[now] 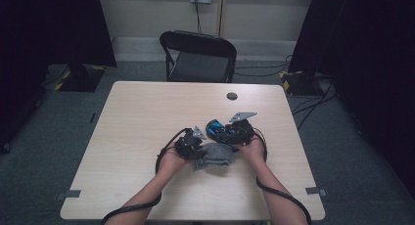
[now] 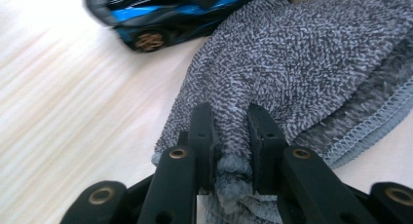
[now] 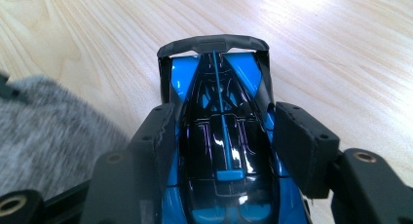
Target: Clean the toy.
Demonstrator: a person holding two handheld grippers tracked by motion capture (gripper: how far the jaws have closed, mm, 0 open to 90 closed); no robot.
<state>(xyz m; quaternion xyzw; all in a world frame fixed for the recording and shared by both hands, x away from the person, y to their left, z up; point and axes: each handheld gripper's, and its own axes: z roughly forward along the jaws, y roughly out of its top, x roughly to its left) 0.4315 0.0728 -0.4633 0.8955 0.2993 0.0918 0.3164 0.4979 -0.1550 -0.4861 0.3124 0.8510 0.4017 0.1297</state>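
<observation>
Forearms come in from the bottom of the high view, each hand holding a black two-jaw gripper over the pale wood-grain table [image 1: 147,117]. Left gripper [image 2: 233,136] has its jaws pinched tight on a bunched fold of the grey speckled terry cloth [image 2: 302,63], which lies flat on the table near the front middle. Right gripper [image 3: 224,136] sits just beside it with its jaws squeezing the sides of a glossy blue and black toy race car [image 3: 221,126], wheels on the wood, nose right by the cloth edge. Further back there's a small dark round grommet [image 1: 232,96] in the tabletop, and a black folding chair [image 1: 198,56] behind the far edge.
</observation>
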